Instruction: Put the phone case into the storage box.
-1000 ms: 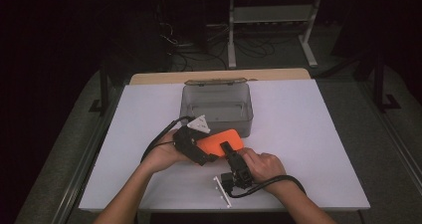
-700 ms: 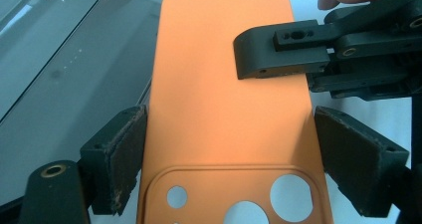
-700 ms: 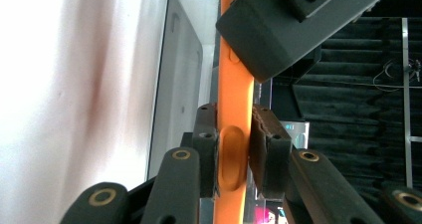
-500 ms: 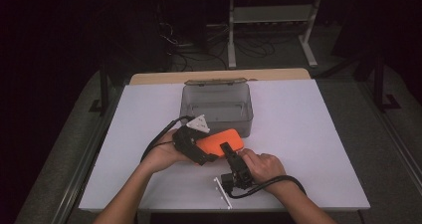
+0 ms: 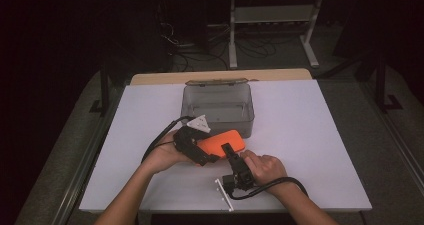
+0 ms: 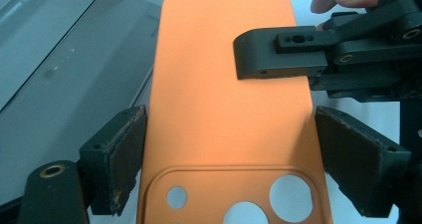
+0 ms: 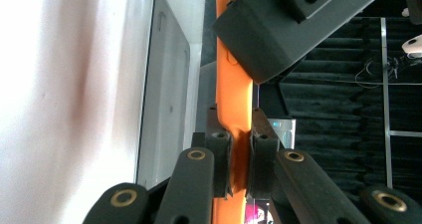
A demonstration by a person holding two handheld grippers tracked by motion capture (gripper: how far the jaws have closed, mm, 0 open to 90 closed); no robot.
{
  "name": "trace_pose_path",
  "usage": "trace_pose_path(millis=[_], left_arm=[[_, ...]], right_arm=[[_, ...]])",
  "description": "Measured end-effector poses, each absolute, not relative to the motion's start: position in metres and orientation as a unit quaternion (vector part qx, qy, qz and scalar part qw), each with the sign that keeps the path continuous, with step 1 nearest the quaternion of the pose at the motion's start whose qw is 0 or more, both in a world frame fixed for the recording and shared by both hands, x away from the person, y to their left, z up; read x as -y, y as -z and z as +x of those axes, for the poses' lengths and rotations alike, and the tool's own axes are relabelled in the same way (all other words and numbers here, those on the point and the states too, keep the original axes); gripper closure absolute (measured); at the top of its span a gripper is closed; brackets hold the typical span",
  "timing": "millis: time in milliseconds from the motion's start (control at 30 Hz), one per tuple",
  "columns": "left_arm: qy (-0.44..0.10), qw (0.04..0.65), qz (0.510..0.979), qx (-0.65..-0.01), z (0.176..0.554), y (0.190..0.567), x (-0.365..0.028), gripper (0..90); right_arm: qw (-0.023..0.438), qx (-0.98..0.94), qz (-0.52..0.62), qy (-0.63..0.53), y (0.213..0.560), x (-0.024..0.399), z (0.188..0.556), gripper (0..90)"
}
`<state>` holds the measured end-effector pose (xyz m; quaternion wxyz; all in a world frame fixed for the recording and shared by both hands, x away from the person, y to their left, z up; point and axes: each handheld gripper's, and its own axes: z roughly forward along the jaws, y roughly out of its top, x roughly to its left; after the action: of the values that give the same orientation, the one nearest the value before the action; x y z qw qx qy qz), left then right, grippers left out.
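An orange phone case (image 5: 222, 142) with camera cut-outs hangs just in front of the grey box. My left gripper (image 5: 212, 154) is shut across its width; in the left gripper view both pads (image 6: 127, 157) press on the long edges of the case (image 6: 224, 109). My right gripper (image 5: 228, 149) comes in from the near side, and one of its jaws lies over the case's face (image 6: 278, 55). In the right gripper view my right gripper (image 7: 241, 159) pinches the thin edge of the case (image 7: 231, 94); its jaws have just been closing on that edge.
An open grey plastic box (image 5: 220, 122) stands behind the case on the white table (image 5: 310, 135), its wall close to the case (image 6: 59, 74). A small white part (image 5: 222, 195) lies near the table's front edge. Dark floor, cables and a frame lie beyond.
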<state>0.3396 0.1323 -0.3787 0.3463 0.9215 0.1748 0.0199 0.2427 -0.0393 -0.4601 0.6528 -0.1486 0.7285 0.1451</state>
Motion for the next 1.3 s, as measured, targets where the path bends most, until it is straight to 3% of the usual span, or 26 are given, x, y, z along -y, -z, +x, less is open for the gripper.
trace_pose_path(millis=[900,1300], left_arm=[[-0.022,0.375,0.91,-0.177,0.337,0.371,-0.138,17.4],[-0.031,0.393,0.898,-0.194,0.338,0.359,-0.162,17.4]], right_arm=[[0.645,-0.735,-0.153,-0.146,0.461,0.038,0.242,82.0],[0.647,-0.732,-0.156,-0.145,0.459,0.039,0.243,82.0]])
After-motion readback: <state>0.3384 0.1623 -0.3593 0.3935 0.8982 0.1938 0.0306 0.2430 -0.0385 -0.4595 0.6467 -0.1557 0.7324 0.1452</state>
